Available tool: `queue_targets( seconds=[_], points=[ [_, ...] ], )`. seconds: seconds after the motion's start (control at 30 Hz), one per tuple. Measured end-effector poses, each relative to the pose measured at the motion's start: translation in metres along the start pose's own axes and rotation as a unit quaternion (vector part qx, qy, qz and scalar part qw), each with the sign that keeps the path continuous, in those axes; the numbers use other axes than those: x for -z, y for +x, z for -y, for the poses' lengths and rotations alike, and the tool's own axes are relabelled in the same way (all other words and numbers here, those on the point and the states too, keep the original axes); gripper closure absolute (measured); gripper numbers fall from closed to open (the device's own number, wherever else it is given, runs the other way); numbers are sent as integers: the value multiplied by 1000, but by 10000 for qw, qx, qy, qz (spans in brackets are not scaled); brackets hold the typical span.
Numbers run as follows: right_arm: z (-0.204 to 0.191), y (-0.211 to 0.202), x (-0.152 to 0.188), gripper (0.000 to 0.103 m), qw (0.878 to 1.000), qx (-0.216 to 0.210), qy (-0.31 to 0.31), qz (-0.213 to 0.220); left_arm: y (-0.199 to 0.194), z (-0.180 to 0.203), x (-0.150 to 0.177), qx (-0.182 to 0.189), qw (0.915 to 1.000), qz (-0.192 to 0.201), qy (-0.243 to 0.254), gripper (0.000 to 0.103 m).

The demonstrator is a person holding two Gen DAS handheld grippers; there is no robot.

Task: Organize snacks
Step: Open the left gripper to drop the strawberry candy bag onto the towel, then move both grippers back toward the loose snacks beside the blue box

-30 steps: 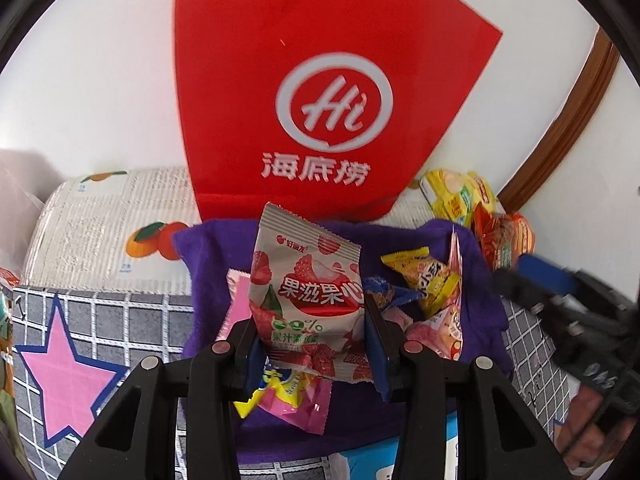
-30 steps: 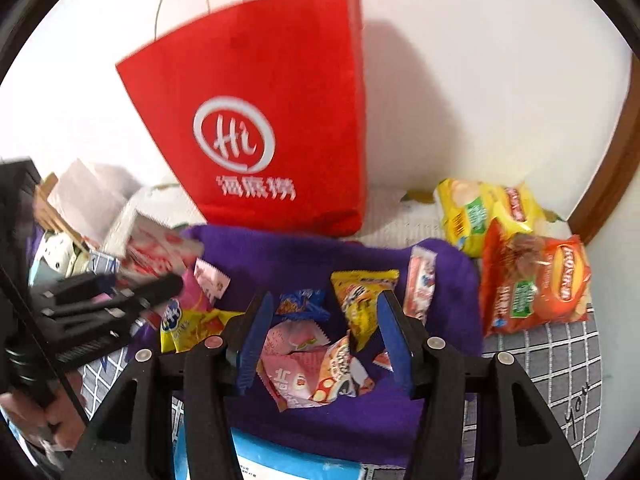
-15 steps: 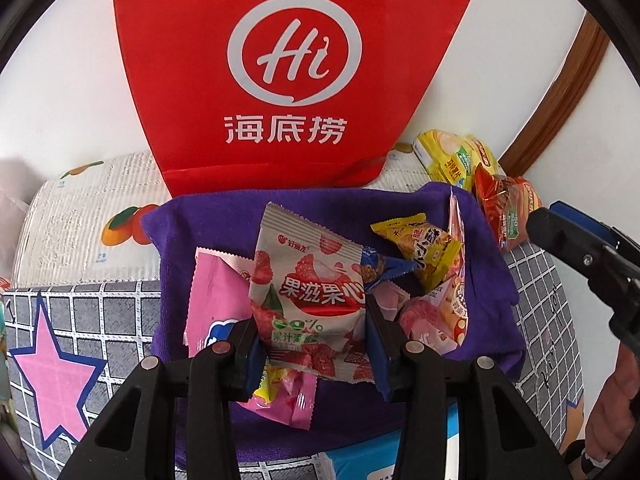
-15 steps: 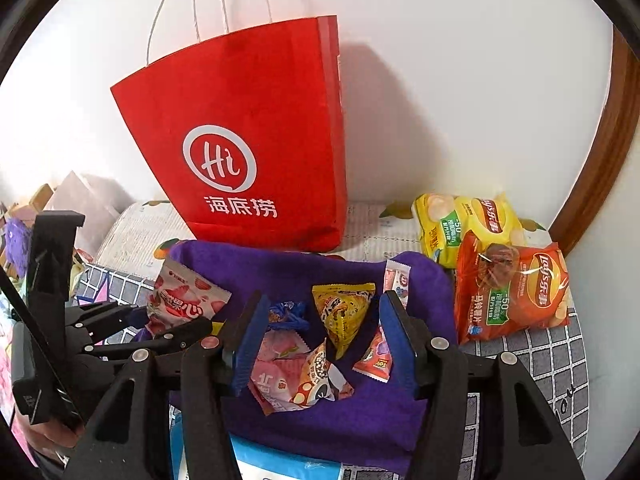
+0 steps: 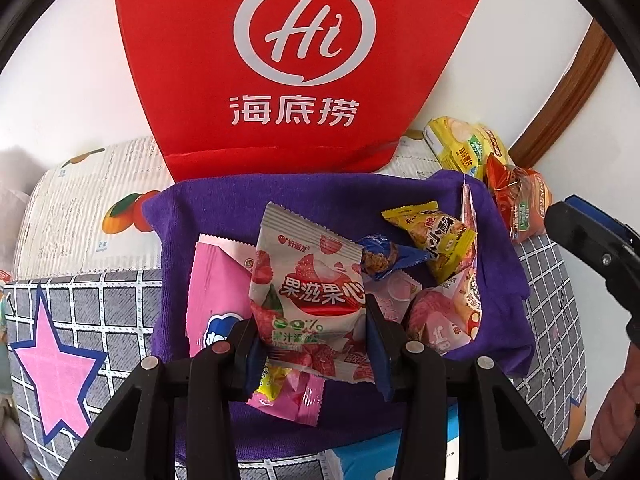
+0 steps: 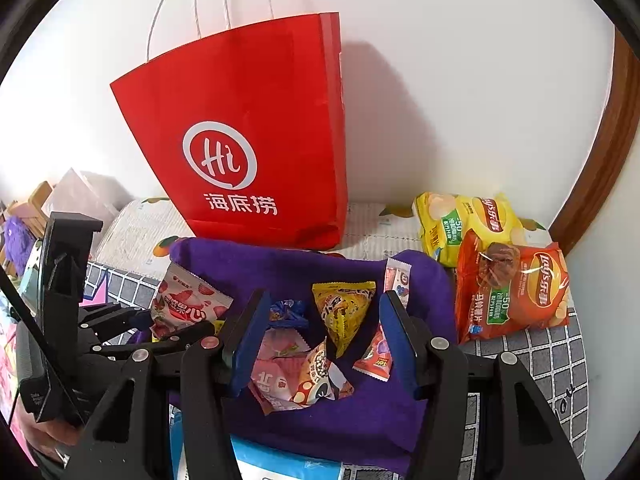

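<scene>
The left gripper (image 5: 312, 336) grasps a strawberry packet (image 5: 308, 292) above the purple cloth (image 5: 224, 208); the right gripper (image 6: 320, 340) is released over the pile there. The step looks like carrying; next probably up into the red bag (image 5: 280, 60) behind the cloth.
</scene>
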State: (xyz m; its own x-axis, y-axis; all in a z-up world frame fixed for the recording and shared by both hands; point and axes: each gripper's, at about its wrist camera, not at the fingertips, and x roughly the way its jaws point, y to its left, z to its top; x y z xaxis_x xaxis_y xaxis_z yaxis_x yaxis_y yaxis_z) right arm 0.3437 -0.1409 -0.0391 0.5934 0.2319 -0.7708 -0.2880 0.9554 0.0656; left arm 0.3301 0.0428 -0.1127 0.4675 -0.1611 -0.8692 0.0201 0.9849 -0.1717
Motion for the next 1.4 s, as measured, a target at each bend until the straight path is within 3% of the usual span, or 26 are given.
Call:
queue_targets(
  seconds=[0.8,1.07,1.4],
  points=[
    [-19,3,4,45,9995,64,-285,-75,-19,-6,-3,255,9995,147,-151,59],
    [-28,-14,4,45,9997,40,-210,84,-44,-7,-4,215,9987,447,-130,53],
    [-38,-45,55,41,9997,-168,-135,-102,-78,-3,-2,249,9968,753,-103,43]
  ],
)
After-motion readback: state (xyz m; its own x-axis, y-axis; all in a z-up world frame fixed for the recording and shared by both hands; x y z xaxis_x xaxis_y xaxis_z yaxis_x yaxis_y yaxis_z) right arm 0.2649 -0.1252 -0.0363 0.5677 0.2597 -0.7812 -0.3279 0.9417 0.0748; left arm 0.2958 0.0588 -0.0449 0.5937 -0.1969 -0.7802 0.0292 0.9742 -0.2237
